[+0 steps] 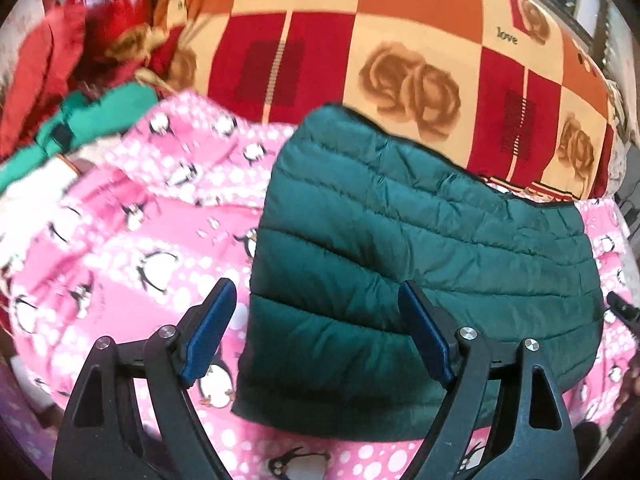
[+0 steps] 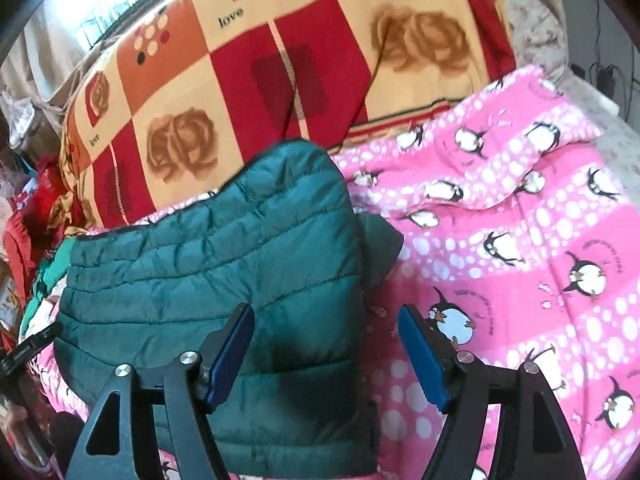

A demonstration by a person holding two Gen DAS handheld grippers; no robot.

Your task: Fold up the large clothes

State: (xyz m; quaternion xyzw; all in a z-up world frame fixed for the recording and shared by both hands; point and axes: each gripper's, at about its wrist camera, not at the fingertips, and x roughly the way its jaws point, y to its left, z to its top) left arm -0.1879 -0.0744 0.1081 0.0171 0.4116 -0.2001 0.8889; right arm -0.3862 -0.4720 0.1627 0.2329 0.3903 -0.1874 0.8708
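Note:
A dark green quilted puffer jacket (image 1: 420,232) lies folded into a compact block on a pink penguin-print blanket (image 1: 132,240). My left gripper (image 1: 316,300) is open and empty, hovering over the jacket's near left corner. In the right wrist view the jacket (image 2: 208,264) fills the lower left, with a dark flap sticking out at its right side (image 2: 380,244). My right gripper (image 2: 326,322) is open and empty, above the jacket's near right edge, one finger over the jacket and the other over the pink blanket (image 2: 520,240).
A red, orange and cream rose-patterned blanket (image 1: 400,40) rises behind the jacket. A heap of red and green clothes (image 1: 80,80) lies at the far left. The other gripper's tip (image 1: 620,308) shows at the right edge.

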